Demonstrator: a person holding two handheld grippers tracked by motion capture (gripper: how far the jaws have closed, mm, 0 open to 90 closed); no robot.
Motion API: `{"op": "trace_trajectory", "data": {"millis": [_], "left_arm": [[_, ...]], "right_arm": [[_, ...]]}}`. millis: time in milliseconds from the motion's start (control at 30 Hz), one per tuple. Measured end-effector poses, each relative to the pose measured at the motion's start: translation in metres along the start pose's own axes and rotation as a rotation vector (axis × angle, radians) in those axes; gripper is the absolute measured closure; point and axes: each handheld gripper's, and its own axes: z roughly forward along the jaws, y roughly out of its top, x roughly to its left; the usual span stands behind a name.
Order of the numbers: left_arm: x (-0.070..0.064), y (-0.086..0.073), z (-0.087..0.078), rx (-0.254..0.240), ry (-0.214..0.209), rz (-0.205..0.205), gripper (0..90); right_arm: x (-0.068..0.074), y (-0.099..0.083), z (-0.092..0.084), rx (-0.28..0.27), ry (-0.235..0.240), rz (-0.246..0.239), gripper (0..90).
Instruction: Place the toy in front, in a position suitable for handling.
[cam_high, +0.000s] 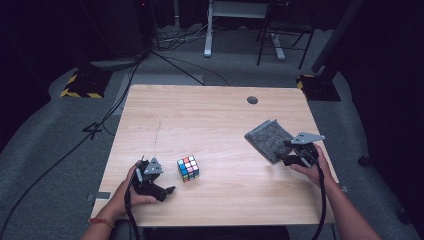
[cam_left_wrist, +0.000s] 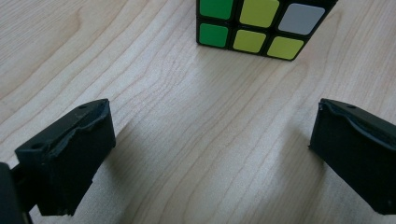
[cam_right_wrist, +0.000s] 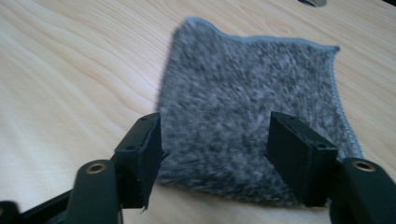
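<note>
Resting near the table's front edge, the left gripper gapes wide, with the Rubik's cube just beyond it. Right gripper hangs partly open over a grey cloth. No readable writing; cable hole sits farthest back.

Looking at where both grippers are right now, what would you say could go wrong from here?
1. The right gripper straddles the near edge of the grey cloth with its jaws open; closing here may pinch only one layer, so the fold could drag open.
2. The cloth lies near the table's right edge; a clumsy pull might slide it off.
3. The left gripper, open, points at the puzzle cube; advancing could nudge it away.
</note>
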Motion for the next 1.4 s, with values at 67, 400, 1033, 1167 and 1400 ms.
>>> {"op": "trace_trajectory", "data": {"millis": [67, 400, 1033, 1167, 1400], "left_arm": [[0.000, 0.001, 0.001, 0.003, -0.005, 0.001, 0.2], [-0.005, 0.020, 0.017, 0.002, -0.035, 0.040, 0.2], [-0.008, 0.039, 0.023, -0.025, -0.082, 0.048, 15.6], [-0.012, 0.049, 0.025, -0.039, -0.093, 0.061, 15.8], [-0.017, 0.061, 0.033, -0.035, -0.090, 0.090, 19.5]], "right_arm": [[-0.005, -0.002, 0.011, 0.034, -0.021, 0.003, 36.5], [-0.010, -0.015, 0.028, 0.089, 0.029, 0.087, 36.6], [0.025, -0.023, 0.009, 0.115, 0.116, 0.024, 37.1], [0.036, -0.022, 0.006, 0.136, 0.130, 0.008, 37.1], [0.055, -0.023, 0.001, 0.130, 0.157, -0.032, 36.9]]}}
